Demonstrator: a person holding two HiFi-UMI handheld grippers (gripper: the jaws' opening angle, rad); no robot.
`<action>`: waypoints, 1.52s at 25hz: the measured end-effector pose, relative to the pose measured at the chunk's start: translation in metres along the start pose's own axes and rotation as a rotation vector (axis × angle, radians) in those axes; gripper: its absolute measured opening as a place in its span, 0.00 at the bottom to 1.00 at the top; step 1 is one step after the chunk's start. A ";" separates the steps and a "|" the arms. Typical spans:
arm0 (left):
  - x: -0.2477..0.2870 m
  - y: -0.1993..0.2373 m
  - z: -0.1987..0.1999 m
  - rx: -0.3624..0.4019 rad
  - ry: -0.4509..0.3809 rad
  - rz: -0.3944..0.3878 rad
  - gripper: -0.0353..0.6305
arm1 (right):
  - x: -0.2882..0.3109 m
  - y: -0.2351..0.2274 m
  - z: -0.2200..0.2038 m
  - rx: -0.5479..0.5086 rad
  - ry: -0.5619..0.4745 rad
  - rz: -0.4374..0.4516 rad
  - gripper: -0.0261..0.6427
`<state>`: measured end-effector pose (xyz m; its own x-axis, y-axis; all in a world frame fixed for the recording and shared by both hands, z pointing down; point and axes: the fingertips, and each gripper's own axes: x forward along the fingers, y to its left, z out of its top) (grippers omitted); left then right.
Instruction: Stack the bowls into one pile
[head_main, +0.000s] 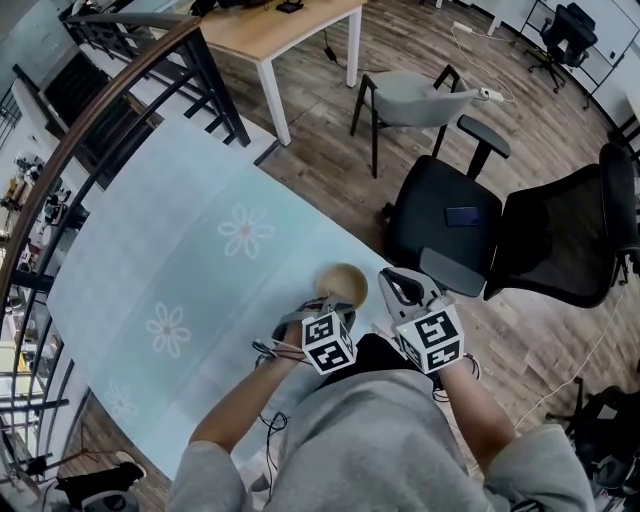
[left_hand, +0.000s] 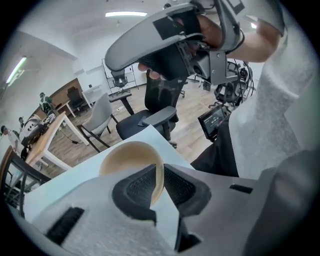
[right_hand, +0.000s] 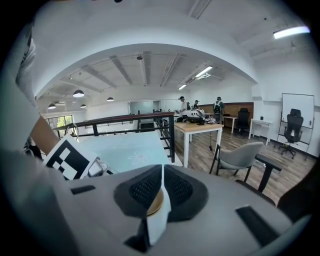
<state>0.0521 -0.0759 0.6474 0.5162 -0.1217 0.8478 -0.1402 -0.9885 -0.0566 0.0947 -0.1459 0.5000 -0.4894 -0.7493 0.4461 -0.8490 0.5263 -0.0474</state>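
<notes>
Left gripper (left_hand: 160, 172) clamped on the near rim of a tan bowl (left_hand: 127, 156) | bowl at the near edge of the pale-blue flowered table (head_main: 190, 250) | right gripper (right_hand: 162, 181) just beside it, jaws drawn together on nothing.
</notes>
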 end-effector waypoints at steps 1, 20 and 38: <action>-0.001 0.000 0.001 -0.028 -0.007 -0.015 0.11 | 0.000 0.000 0.000 0.000 0.000 0.002 0.08; -0.124 0.052 -0.010 -0.699 -0.486 0.433 0.10 | -0.006 0.003 0.005 -0.005 -0.040 0.106 0.08; -0.213 -0.056 0.040 -0.933 -0.533 1.061 0.08 | -0.122 0.003 0.025 -0.073 -0.170 0.443 0.08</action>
<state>-0.0161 0.0013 0.4491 0.0430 -0.9418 0.3335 -0.9991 -0.0396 0.0169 0.1472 -0.0630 0.4233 -0.8319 -0.4983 0.2441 -0.5378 0.8323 -0.1340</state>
